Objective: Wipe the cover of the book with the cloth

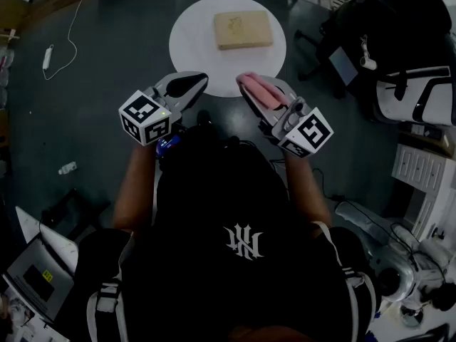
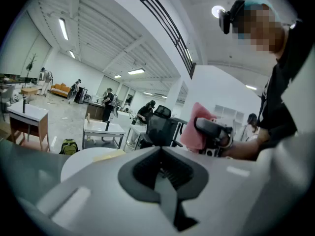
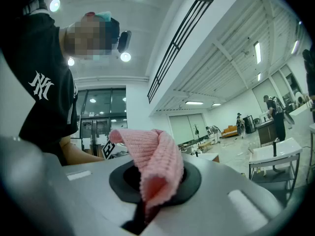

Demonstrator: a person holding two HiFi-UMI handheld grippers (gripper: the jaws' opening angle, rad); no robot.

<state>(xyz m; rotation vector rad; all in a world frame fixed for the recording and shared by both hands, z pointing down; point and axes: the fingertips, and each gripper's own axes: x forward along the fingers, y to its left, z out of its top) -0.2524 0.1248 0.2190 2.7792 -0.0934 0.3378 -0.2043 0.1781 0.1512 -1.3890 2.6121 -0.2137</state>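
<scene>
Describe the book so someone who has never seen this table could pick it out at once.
Start at the large dark table and find the white round disc lying on its far side. The book lies flat on that disc, near its middle. It is the only tan, rectangular thing there, unlike the soft pink cloth held by the disc's near edge.

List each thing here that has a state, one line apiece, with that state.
book: closed, lying flat on the white round mat, nothing touching it.
pink cloth: folded, pinched between the right gripper's jaws, off the book.
right gripper: shut on the pink cloth, short of the book.
left gripper: shut, nothing between its jaws, beside the mat's near edge.
</scene>
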